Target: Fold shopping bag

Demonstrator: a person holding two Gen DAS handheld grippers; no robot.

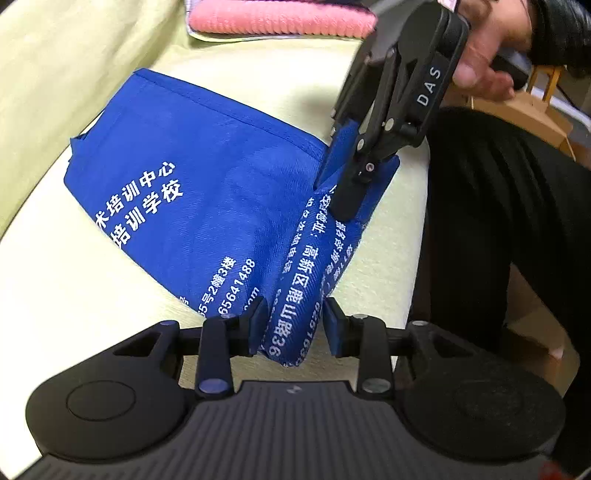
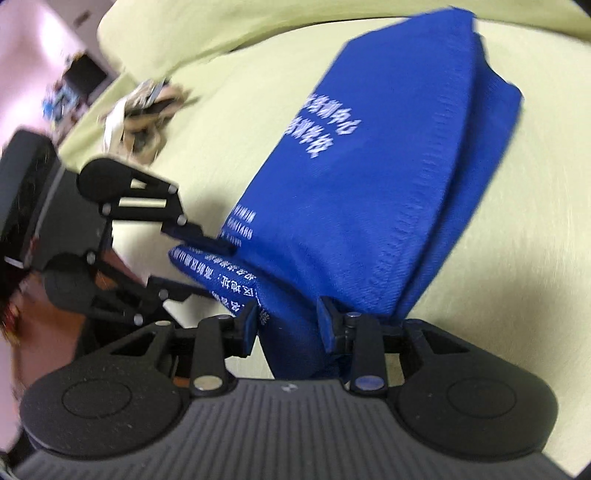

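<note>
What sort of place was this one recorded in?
Probably a home bedroom or living room: the blue shopping bag lies on a soft pale-green padded surface, with a folded pink knit behind and a cardboard box beside it.

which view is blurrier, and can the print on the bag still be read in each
Right wrist view: clearly blurrier, motion smear across the bag, its print streaked and mostly unreadable, the clutter behind smeared too. Left wrist view: mostly sharp, white print on the bag legible; only the right gripper looks slightly soft. Both bend at the edges from the fisheye.
</note>
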